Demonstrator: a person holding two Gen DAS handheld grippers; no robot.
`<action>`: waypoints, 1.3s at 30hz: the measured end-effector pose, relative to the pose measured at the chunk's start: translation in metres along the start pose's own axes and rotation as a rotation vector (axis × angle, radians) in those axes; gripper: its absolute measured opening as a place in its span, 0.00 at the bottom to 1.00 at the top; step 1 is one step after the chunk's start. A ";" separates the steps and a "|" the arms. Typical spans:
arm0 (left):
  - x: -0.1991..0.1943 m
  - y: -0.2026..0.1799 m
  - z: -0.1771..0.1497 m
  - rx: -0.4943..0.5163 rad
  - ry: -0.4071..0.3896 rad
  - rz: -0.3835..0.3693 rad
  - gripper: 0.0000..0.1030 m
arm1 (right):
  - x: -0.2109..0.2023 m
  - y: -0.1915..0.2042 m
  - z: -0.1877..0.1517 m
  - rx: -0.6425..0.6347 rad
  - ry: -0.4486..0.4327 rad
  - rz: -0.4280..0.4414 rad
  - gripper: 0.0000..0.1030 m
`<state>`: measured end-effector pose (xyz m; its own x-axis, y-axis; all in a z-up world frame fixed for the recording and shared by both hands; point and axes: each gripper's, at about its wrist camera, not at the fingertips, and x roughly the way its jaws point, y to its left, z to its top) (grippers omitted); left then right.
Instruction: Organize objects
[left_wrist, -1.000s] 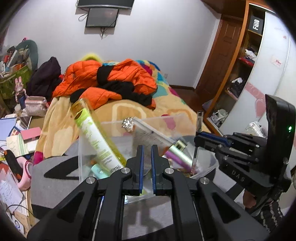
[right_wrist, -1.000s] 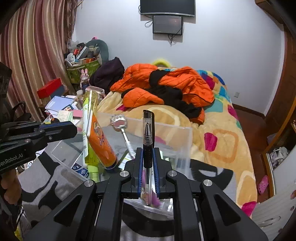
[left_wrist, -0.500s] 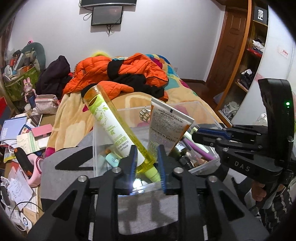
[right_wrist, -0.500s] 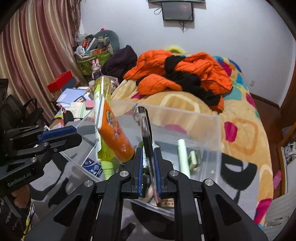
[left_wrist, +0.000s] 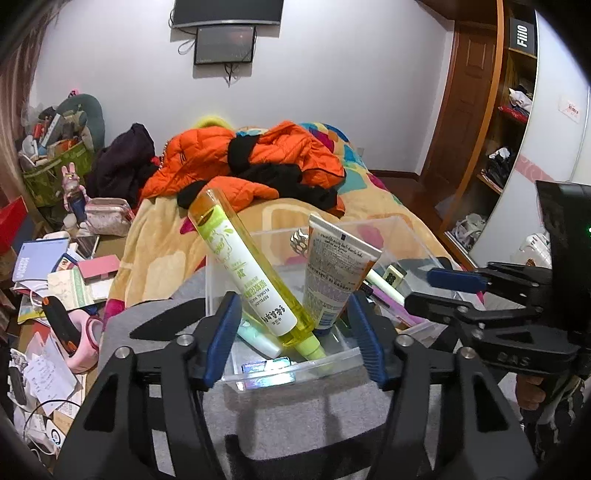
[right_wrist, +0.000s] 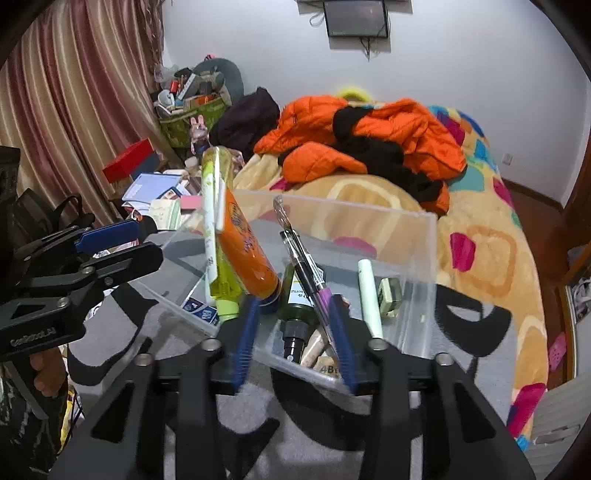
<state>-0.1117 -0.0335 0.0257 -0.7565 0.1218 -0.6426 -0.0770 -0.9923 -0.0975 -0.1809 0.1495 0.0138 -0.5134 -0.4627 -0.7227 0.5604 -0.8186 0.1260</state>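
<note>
A clear plastic box (left_wrist: 410, 236) (right_wrist: 424, 258) stands on a grey surface and holds toiletries. A yellow bottle (left_wrist: 251, 273) (right_wrist: 214, 229) and an orange tube (right_wrist: 245, 251) (left_wrist: 332, 273) lean upright in it. A black pen (right_wrist: 303, 266) lies slanted in the box, free of the fingers. A dark green bottle (right_wrist: 295, 310) and a pale green stick (right_wrist: 369, 295) lie beside it. My left gripper (left_wrist: 291, 336) is open at the box's near wall. My right gripper (right_wrist: 295, 332) is open over the box's near edge.
A bed with a patterned blanket (right_wrist: 480, 236) and orange jackets (left_wrist: 258, 162) lies behind the box. Papers and clutter (left_wrist: 55, 280) cover the left side. A wooden wardrobe (left_wrist: 487, 140) stands at the right.
My right gripper opened and let the black pen drop into the box. My left gripper opened from shut. Both views shifted as the grippers drew closer over the box.
</note>
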 end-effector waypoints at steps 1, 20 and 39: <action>-0.002 -0.001 0.000 0.001 -0.002 0.002 0.61 | -0.005 0.002 -0.001 -0.005 -0.011 -0.002 0.44; -0.032 -0.020 -0.022 0.030 -0.054 0.038 0.92 | -0.059 0.013 -0.025 0.021 -0.104 -0.065 0.84; -0.028 -0.023 -0.041 0.001 -0.016 0.011 0.92 | -0.075 0.017 -0.041 0.029 -0.131 -0.054 0.84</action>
<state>-0.0620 -0.0127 0.0147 -0.7678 0.1104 -0.6311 -0.0695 -0.9936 -0.0894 -0.1065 0.1842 0.0426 -0.6233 -0.4568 -0.6347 0.5119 -0.8519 0.1104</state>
